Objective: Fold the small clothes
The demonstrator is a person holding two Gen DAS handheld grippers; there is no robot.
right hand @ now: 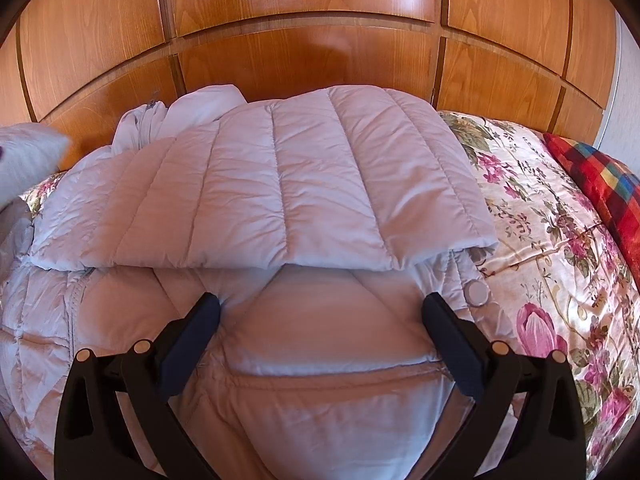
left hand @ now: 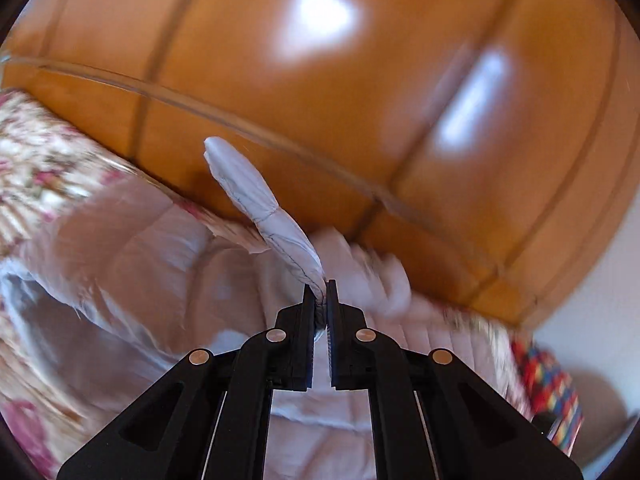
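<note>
A pale lilac quilted puffer jacket (right hand: 304,184) lies on the bed, one panel folded over the rest. My right gripper (right hand: 320,308) is open and empty, its fingers spread just above the jacket's near part, beside a round snap button (right hand: 478,290). My left gripper (left hand: 320,292) is shut on a narrow quilted end of the jacket (left hand: 256,196), which sticks up and away from the jaws; the rest of the jacket (left hand: 132,248) lies blurred below. That raised piece shows at the left edge of the right wrist view (right hand: 28,156).
The bed has a floral satin cover (right hand: 560,248). A red checked blanket (right hand: 608,188) lies at the far right. Wooden panelled wardrobe doors (right hand: 304,48) stand right behind the bed.
</note>
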